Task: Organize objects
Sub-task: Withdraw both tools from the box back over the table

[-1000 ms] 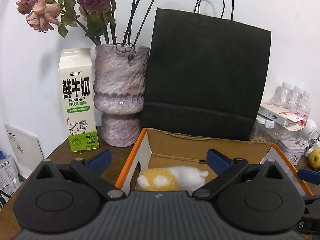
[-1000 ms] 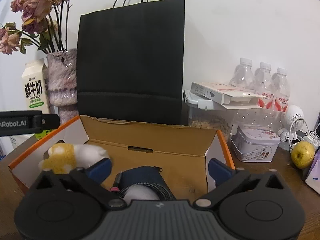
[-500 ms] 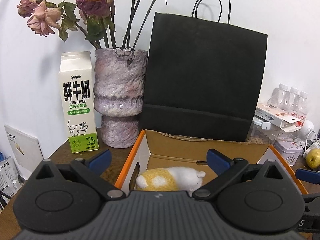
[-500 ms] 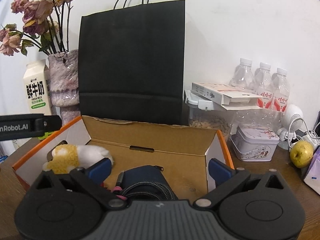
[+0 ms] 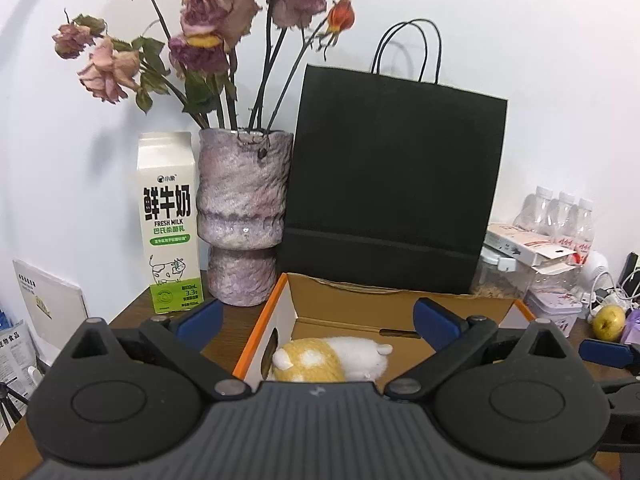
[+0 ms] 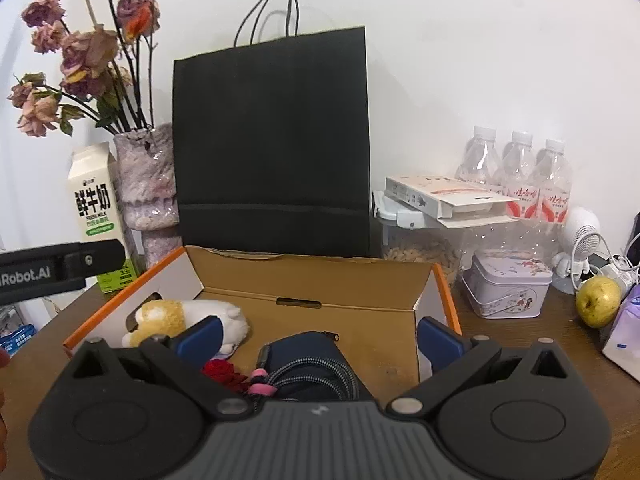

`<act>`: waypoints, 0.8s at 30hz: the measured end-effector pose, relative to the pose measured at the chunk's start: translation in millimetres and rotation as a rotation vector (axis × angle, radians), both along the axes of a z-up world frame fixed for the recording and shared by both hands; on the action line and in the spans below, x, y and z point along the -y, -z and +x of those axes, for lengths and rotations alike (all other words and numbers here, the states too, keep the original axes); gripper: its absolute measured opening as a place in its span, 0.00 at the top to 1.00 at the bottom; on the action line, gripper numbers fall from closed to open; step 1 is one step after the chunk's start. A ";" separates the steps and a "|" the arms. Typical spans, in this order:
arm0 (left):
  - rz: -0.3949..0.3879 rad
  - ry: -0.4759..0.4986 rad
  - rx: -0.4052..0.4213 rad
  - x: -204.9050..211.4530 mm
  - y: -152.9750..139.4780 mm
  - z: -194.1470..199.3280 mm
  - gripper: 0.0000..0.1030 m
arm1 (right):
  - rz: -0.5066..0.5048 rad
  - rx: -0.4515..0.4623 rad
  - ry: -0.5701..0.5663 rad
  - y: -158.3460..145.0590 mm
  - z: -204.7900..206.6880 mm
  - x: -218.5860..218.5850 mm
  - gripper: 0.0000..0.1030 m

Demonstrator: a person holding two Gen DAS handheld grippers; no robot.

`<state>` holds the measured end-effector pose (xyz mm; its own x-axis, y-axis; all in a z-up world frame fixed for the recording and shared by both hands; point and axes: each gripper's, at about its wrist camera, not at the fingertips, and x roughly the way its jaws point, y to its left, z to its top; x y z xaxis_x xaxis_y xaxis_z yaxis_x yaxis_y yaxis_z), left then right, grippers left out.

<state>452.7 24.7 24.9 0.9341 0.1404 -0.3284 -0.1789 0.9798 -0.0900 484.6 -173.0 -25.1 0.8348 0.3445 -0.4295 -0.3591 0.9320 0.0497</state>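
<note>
An open cardboard box with orange edges sits on the wooden table. In it lie a yellow and white plush toy, a dark blue pouch, a braided cable with a pink tie and a red item. My left gripper is open and empty, held above the box's left end over the plush. My right gripper is open and empty, above the box's near side over the pouch. The left gripper's body shows at the left of the right wrist view.
A black paper bag stands behind the box. A vase of dried roses and a milk carton stand at left. Water bottles, a clear food container, a tin and an apple are at right.
Both grippers have risen and drawn back a little from the box. More of the flowers and of the box's inside shows. Both stay open and empty.
</note>
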 end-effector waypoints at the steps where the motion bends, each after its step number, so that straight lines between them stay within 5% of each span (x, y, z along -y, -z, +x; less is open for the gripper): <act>1: -0.001 0.001 0.002 0.7 -0.9 -4.1 0.00 | 0.002 0.003 -0.005 -1.1 -3.5 0.9 0.00; 24: -0.019 0.011 -0.034 9.1 -5.4 -91.9 0.00 | -0.005 0.042 -0.037 -9.7 -101.6 32.9 0.00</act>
<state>360.7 15.6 30.3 0.9237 0.1234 -0.3626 -0.1711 0.9799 -0.1023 383.1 -205.9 -15.4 0.8389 0.3734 -0.3960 -0.3950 0.9182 0.0291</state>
